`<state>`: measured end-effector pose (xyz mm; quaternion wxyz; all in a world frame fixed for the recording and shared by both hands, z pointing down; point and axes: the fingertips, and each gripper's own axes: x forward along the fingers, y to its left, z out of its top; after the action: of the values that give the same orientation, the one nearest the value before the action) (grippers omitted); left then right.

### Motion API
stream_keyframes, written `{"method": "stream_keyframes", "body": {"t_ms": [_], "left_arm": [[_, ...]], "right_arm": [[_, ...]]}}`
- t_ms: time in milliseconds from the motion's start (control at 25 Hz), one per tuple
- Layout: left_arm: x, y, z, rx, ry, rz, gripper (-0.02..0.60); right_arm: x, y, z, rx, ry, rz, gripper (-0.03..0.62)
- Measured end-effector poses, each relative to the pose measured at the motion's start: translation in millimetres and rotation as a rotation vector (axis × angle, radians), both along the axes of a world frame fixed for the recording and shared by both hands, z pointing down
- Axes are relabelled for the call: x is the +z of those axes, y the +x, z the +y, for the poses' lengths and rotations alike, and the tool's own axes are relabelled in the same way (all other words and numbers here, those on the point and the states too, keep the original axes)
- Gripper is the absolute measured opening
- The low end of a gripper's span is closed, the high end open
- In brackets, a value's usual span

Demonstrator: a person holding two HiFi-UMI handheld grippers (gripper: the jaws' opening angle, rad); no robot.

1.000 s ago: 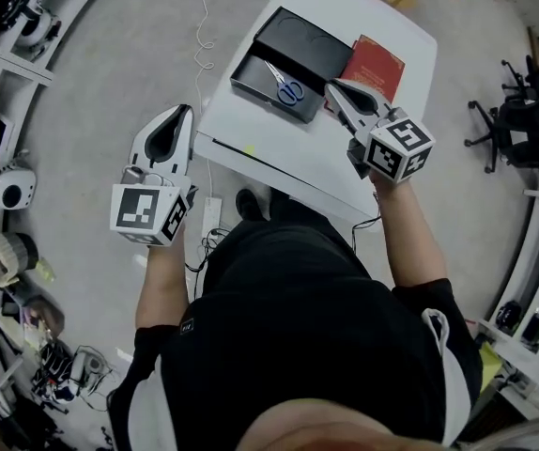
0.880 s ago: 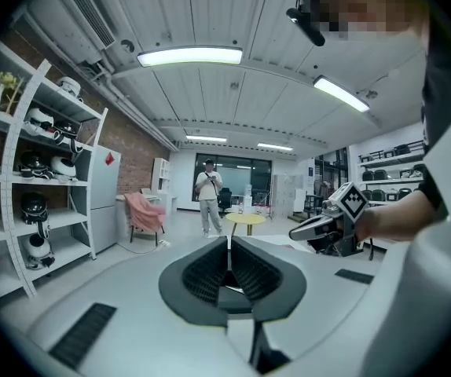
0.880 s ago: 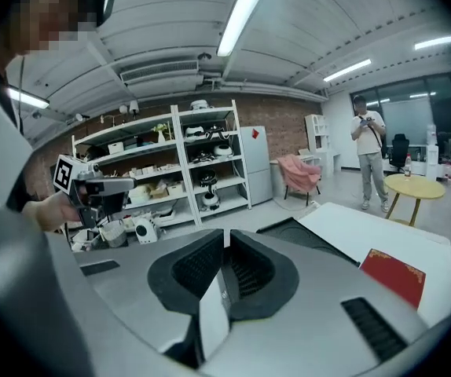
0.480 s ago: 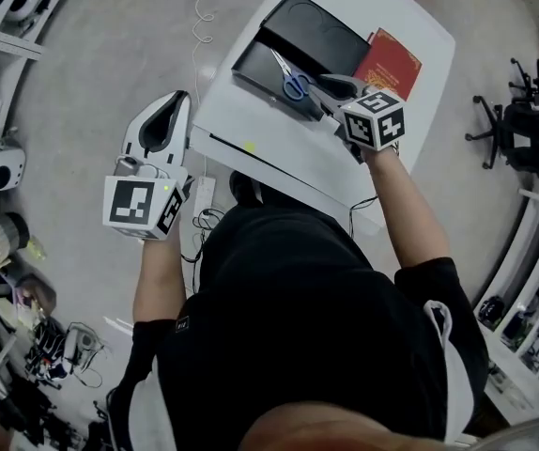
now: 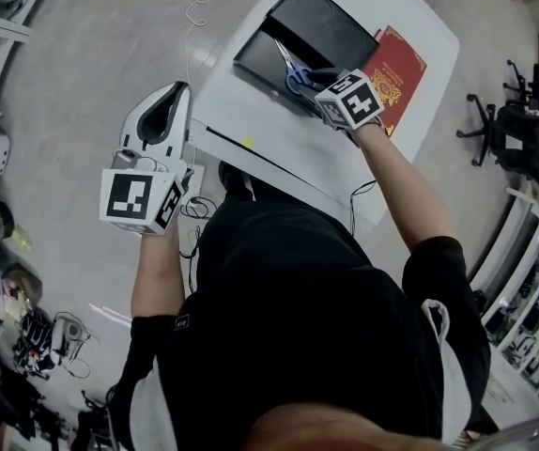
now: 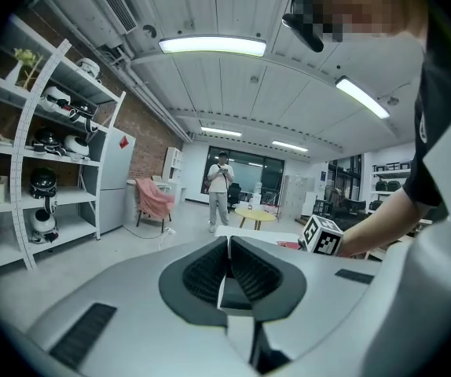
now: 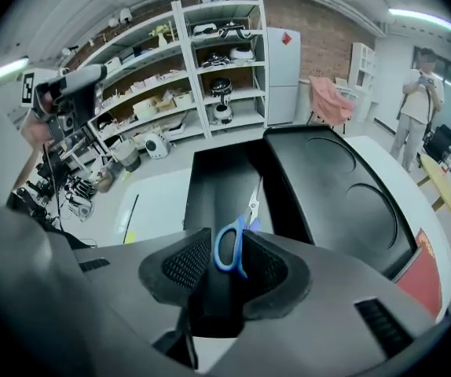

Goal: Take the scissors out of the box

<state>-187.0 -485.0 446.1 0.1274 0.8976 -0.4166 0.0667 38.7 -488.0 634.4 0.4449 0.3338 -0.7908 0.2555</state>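
The scissors (image 7: 227,251) lie in the black box (image 5: 255,62) near the desk's (image 5: 279,148) far left corner. The right gripper (image 5: 315,81) is opening its jaws around a blue handle ring without pinching it, while the left gripper (image 6: 227,248) hangs off the desk's left edge, jaws together and empty. Closing on that thin ring alone could let the scissors swing, slip free, or snag the box wall.

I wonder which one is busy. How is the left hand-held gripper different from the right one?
The left hand-held gripper has its jaws together on nothing; the right hand-held gripper is opening its jaws, with the blue scissors handle between them. The left one hangs over the floor; the right one reaches into the box. Both carry a marker cube.
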Motion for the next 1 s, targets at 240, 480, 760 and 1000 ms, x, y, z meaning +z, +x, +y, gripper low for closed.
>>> {"method": "stream_keyframes", "body": {"t_ms": [240, 480, 760, 1000], "left_arm": [[2.8, -9.6, -0.4, -0.009, -0.001, 0.022, 0.026], [2.0, -18.8, -1.3, -0.008, 0.001, 0.032, 0.026], [3.6, -30.7, 1.6, -0.021, 0.002, 0.057, 0.026], [9.2, -47.0, 2.1, -0.028, -0.002, 0.075, 0.026]], "right_arm": [[19.8, 5.1, -5.6, -0.005, -0.054, 0.089, 0.137], [23.0, 1.7, -14.4, -0.009, -0.067, 0.141, 0.137], [41.5, 3.4, -8.7, -0.055, -0.178, 0.243, 0.137], [58.5, 1.2, -14.7, -0.059, -0.236, 0.338, 0.133]]}}
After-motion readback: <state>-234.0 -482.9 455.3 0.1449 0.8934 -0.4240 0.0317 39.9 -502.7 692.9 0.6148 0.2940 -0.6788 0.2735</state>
